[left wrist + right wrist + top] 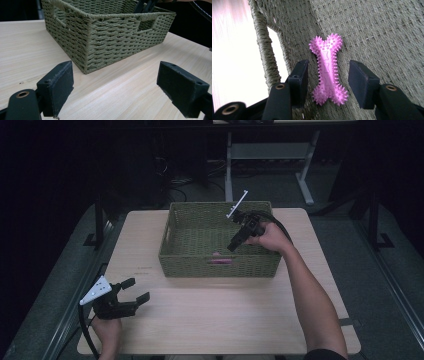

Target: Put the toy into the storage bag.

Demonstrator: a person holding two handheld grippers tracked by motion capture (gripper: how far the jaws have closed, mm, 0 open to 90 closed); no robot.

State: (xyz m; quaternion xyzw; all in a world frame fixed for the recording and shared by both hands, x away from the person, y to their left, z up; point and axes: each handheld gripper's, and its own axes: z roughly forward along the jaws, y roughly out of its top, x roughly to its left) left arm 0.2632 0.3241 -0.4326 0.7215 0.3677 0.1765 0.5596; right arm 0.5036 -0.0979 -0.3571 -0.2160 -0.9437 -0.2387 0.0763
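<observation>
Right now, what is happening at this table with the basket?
A person works with two handheld grippers at a wooden table. The right gripper reaches down into the green woven basket, where a pink spiky bone toy lies on the bottom. Its fingers stand on either side of the toy with gaps, not pressing it. The left gripper rests open near the table's front left corner, apart from the basket.
</observation>
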